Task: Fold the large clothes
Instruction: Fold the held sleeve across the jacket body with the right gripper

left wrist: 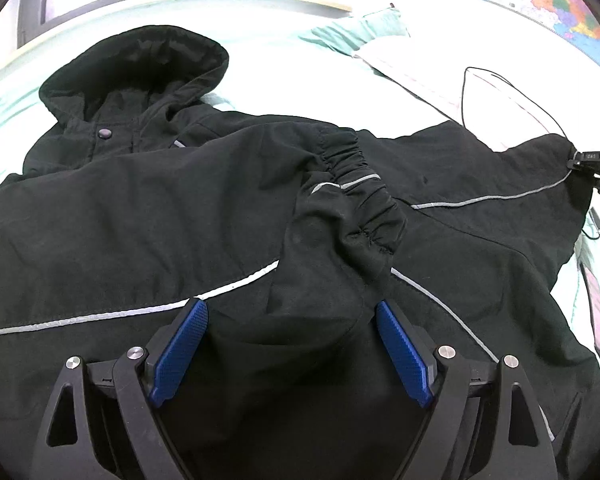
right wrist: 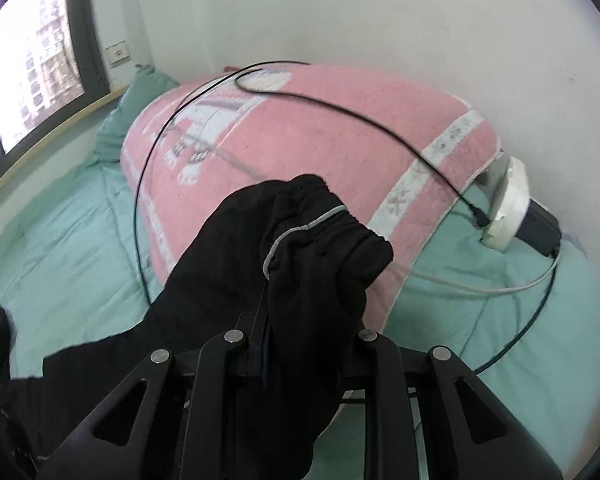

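The left gripper [left wrist: 292,320] hovers with jaws spread wide, while the right gripper [right wrist: 266,344] seems clamped together.

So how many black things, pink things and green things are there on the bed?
Black: 2, the jacket and the thin cable
Pink: 1, the blanket
Green: 2, the bedsheet and the pillow
Total: 5
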Demonstrator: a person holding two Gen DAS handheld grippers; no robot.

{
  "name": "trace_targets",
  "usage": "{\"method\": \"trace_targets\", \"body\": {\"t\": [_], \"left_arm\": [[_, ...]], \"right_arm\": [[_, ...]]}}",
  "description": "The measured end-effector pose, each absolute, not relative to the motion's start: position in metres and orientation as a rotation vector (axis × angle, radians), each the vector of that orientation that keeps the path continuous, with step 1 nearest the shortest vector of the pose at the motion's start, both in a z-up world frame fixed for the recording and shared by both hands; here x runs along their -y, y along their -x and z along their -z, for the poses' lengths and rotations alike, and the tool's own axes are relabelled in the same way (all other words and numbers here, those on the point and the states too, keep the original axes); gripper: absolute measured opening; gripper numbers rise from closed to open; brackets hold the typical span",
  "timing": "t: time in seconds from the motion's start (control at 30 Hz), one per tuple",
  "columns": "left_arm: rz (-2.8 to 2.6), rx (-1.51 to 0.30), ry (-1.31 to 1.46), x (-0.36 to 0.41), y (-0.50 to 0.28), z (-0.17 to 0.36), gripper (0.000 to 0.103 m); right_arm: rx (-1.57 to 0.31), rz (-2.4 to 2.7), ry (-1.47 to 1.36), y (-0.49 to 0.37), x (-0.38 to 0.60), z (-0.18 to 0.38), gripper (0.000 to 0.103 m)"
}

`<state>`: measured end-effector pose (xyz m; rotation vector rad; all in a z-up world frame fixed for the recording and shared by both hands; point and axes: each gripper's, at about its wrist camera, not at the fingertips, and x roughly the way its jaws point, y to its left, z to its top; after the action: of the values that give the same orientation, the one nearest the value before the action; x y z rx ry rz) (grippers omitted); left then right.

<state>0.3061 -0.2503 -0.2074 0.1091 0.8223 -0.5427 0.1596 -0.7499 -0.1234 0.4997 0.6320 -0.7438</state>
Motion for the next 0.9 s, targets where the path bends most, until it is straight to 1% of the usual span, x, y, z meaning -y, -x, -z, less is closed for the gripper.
{"method": "trace_targets", "body": {"t": [0.1, 0.23, 0.3, 0.4, 0.5, 0.63, 0.77, 0.9], "left_arm": [[0.559, -0.835, -0.07, 0.245, -0.308, 0.202, 0.086], [0.565, -0.839, 0.042, 0.22, -0.308, 0.176, 0.086], [0.49, -0.833, 0.037, 0.204, -0.305, 0.155, 0.086], [0.299, -0.819, -0.042, 0.171, -0.299, 0.123, 0.086], [0.256, -0.778, -0.005, 0.128, -0.289, 0.1, 0.086], [0.151, -0.744, 0.063, 0.057, -0.273, 0.082, 0.086], [0.126, -0.753, 0.115, 0.007, -0.263, 0.086, 0.086], [0.096, -0.74, 0.16, -0.026, -0.258, 0.099, 0.086]], "right_arm": [[-0.612, 0.604, -0.561, -0.162, 0.727, 0.105, 0.025], [-0.605, 0.416, -0.546, -0.177, 0.67, 0.068, 0.025], [-0.617, 0.297, -0.489, -0.195, 0.618, 0.047, 0.025], [-0.65, 0.147, -0.424, -0.22, 0.539, 0.03, 0.025], [-0.676, 0.016, -0.324, -0.241, 0.454, 0.022, 0.025], [-0.691, -0.14, -0.199, -0.26, 0.341, 0.021, 0.026], [-0.719, -0.236, -0.13, -0.279, 0.252, 0.036, 0.027], [-0.779, -0.345, -0.105, -0.297, 0.17, 0.063, 0.027]]}}
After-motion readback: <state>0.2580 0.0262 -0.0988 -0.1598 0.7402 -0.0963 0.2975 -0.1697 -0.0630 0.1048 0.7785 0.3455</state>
